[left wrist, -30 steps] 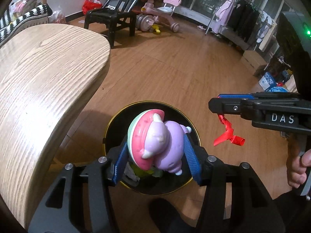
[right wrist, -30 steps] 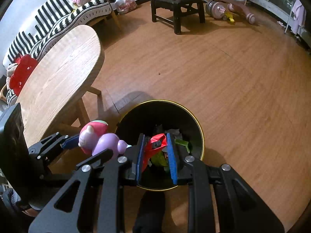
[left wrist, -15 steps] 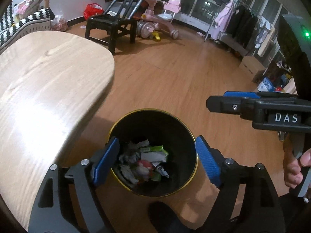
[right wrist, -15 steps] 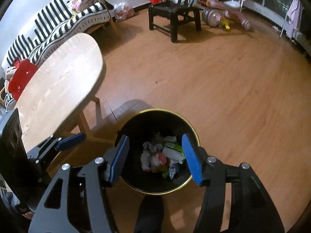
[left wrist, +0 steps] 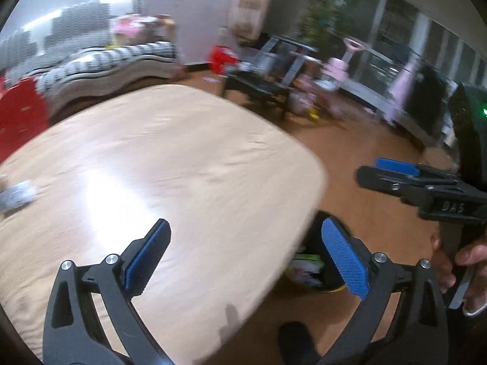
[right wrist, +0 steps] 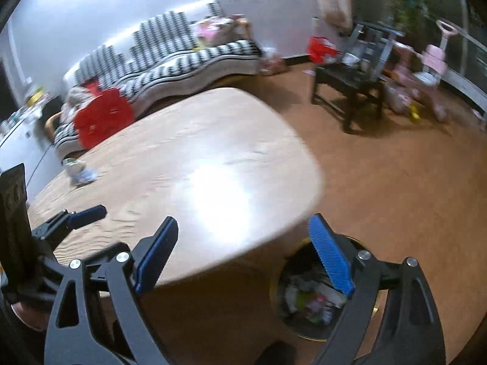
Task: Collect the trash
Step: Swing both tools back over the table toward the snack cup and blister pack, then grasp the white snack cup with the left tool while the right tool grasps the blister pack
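Note:
My left gripper (left wrist: 243, 252) is open and empty above the near edge of the wooden table (left wrist: 170, 164). My right gripper (right wrist: 243, 252) is open and empty, over the table's corner and the bin. The black bin with a gold rim (right wrist: 307, 301) stands on the floor below the table edge and holds crumpled trash; it is partly hidden under the table in the left wrist view (left wrist: 313, 267). A small pale piece of trash (right wrist: 77, 172) lies on the far left of the table, also showing in the left wrist view (left wrist: 15, 196). Both views are blurred.
A red chair back (right wrist: 103, 120) and a striped sofa (right wrist: 182, 60) stand behind the table. A black chair (right wrist: 350, 88) and a pink ride-on toy (right wrist: 426, 64) stand on the wooden floor at the right.
Both grippers opened and dropped the pig toy and the red scrap into the bin. Both have since swung up and left from over the bin toward the table.

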The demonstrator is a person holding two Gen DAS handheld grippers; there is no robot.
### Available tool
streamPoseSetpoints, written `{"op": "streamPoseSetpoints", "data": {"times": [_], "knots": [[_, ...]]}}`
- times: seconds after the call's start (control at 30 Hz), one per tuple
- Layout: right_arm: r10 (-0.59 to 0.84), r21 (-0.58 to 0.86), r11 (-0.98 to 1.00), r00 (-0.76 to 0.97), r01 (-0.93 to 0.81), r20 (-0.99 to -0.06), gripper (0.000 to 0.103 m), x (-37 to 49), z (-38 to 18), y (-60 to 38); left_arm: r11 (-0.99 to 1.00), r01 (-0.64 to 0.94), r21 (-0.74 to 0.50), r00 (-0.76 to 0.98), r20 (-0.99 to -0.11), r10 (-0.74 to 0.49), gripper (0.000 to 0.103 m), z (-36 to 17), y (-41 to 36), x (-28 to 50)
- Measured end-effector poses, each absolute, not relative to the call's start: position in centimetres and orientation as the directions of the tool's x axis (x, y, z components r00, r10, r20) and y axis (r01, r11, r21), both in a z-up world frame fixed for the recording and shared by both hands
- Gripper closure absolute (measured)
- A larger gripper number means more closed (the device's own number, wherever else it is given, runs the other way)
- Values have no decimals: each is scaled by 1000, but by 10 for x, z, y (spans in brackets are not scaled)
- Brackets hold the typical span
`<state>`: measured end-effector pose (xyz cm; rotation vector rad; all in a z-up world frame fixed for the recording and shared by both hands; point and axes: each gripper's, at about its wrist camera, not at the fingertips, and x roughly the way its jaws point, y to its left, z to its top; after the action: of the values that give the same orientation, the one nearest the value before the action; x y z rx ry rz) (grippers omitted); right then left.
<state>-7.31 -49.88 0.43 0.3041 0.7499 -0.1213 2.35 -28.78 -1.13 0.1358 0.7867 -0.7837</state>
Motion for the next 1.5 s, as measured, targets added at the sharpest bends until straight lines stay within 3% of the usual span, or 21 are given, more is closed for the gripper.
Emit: {"op": "streamPoseSetpoints", "data": {"times": [0.4, 0.67, 1.07, 1.17, 1.27, 1.37, 1.5], "knots": [[242, 204, 969, 717, -141, -653, 18, 25, 27, -314, 905, 399, -145, 638, -665, -388, 7, 13, -84, 71], [328, 200, 943, 664, -264, -672, 18, 64, 14, -236, 946, 295, -136, 676, -670, -307, 7, 10, -12, 82], [375, 139, 906, 604, -400, -703, 18, 93, -6, -177, 955, 273, -119, 664, -695, -276, 7, -9, 21, 106], [366, 85, 887, 579, -453, -729, 18, 107, -15, -168, 948, 314, -56, 667, -697, -262, 7, -11, 16, 127], [372, 44, 854, 549, -518, -748, 18, 130, -24, -159, 943, 332, -27, 658, -709, -252, 7, -19, 15, 163], [381, 22, 824, 527, -566, -760, 18, 164, -31, -156, 940, 328, -99, 609, -738, -290, 7, -33, 22, 213], [397, 17, 778, 469, -629, -789, 18, 213, -46, -151, 926, 376, -24, 612, -744, -268, 7, -44, 12, 266]]}}
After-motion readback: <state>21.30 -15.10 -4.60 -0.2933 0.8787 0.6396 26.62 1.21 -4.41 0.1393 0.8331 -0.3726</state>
